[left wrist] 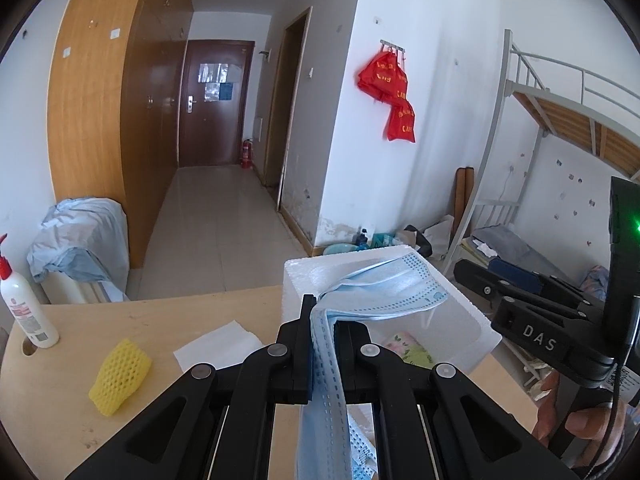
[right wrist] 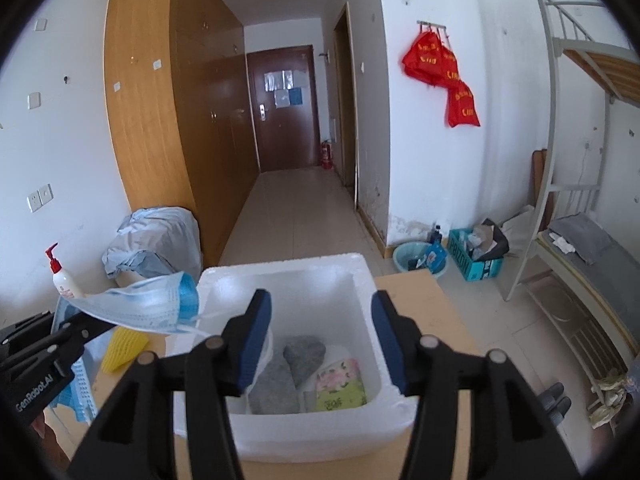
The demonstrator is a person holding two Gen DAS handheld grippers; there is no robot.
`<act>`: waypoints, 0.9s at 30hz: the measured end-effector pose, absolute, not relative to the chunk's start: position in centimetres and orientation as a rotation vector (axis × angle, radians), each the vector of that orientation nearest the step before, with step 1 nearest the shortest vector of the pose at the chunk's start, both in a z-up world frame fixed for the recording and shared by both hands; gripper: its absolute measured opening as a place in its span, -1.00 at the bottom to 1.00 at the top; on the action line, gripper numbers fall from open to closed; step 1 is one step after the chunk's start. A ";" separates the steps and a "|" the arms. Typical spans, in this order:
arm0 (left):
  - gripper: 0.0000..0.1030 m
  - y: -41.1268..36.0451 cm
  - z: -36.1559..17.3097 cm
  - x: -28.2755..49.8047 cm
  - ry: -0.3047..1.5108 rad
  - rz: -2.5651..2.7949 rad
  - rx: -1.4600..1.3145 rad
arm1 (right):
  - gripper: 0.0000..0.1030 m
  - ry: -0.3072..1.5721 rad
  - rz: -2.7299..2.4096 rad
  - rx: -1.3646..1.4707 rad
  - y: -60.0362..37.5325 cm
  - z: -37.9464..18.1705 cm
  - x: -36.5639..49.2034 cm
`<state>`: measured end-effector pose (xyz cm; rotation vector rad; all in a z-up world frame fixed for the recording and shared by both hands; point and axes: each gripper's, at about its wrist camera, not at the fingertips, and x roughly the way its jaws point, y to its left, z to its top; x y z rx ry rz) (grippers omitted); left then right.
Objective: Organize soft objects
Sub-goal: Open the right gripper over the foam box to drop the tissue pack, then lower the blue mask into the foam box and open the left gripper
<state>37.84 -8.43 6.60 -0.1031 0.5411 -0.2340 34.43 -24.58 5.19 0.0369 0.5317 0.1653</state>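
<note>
Left claw (left wrist: 322,320) clamped tight on pleated blue face mask (left wrist: 380,288), hanging over white foam box (right wrist: 280,280). Right claw (right wrist: 320,336) gaping, empty, above box w/ grey felt (right wrist: 304,354) inside. Yellow mesh sleeve (left wrist: 120,376) on wood counter (left wrist: 160,316).

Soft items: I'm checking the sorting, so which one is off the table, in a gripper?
The blue face mask, pinched in the shut left gripper at the foam box. The yellow foam net and white tissue lie on the table.

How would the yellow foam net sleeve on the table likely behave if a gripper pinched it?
The yellow foam net sleeve looks like open mesh, so it would probably squash flat. It seems very light. Lying on its side on the table, it shouldn't roll far.
</note>
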 end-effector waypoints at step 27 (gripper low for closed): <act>-0.87 -11.7 6.9 39.6 0.558 -0.306 -0.074 | 0.86 0.487 0.060 0.105 -28.9 5.9 32.8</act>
